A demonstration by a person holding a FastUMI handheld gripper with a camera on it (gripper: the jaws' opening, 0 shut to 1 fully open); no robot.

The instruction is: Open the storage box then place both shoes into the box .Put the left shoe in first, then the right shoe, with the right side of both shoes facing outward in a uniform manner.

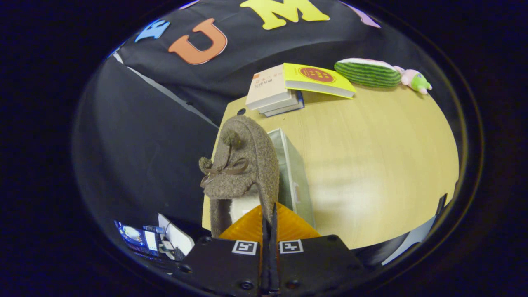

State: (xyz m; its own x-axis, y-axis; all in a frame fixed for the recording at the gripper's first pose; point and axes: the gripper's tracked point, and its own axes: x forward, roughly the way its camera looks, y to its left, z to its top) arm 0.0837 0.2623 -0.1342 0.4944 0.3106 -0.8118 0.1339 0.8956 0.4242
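A brown fuzzy shoe [247, 161] with a bow and two pompoms hangs straight ahead of my fingers, toe pointing away from me. My gripper [270, 212] is shut on the rim of its opening, the fingers nearly touching with only the thin edge between them. Right behind the shoe, on its right side, a translucent storage box [293, 177] stands on the wooden table [371, 165] near the table's left edge. The shoe hides the box's left part, and I cannot tell whether the box is open.
A stack of books [274, 93] with a yellow book [317, 79] lies at the table's far side. A watermelon plush [367, 73] and a small pink and green toy [414, 80] lie beyond to the right. Loose items [152, 241] sit low, left of the table.
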